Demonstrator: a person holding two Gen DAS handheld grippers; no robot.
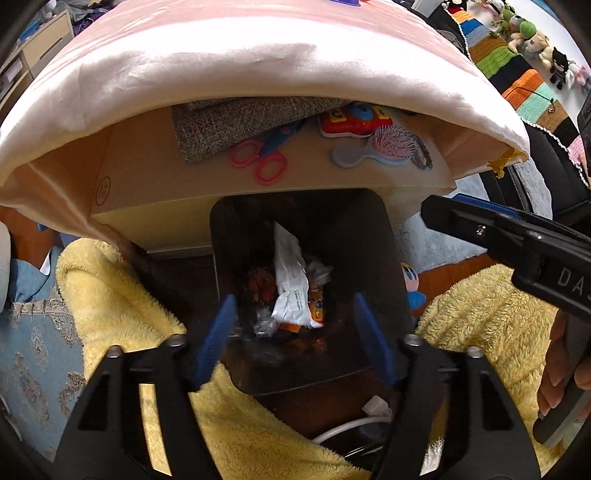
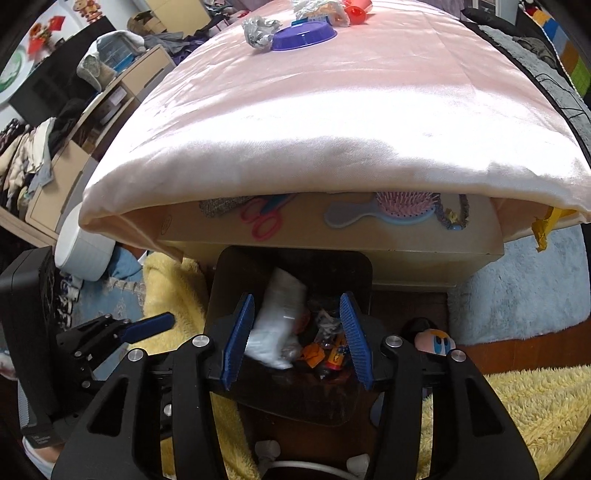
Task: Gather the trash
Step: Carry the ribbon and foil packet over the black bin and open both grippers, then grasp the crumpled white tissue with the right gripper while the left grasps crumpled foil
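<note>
Both grippers point steeply down over a dark trash bin (image 1: 306, 221) that stands on the floor against the edge of a table draped in a pink cloth (image 1: 240, 62). The left gripper (image 1: 295, 332) hangs above the bin's mouth with its 2 blue pads (image 1: 216, 336) spread wide and nothing between them; the trash lies below, inside the bin. The right gripper (image 2: 295, 339) is held the same way, its blue-padded jaws moderately apart and gripping nothing. In the left wrist view the right gripper (image 1: 491, 229) reaches in from the right edge, with the fingers of the person's right hand (image 1: 561, 373) wrapped around its handle.

In the bin, a white plastic package (image 1: 291, 280) stands on end, leaning on smaller orange wrappers (image 2: 325, 354) and crumpled clear film. It looks blurred in the right wrist view, so it may be falling.

The letters "DA" (image 1: 569, 280) are embossed on the right gripper's body, cut off by the frame. The white package carries a green printed block too small to read. A round stamp on the table's lower shelf (image 1: 104, 190) is likewise illegible.

On that shelf lie pink-handled scissors (image 1: 258, 162) and a hairbrush (image 1: 384, 151). On the tabletop, crumpled foil (image 2: 258, 31) sits just beside a purple lid (image 2: 304, 35).
</note>
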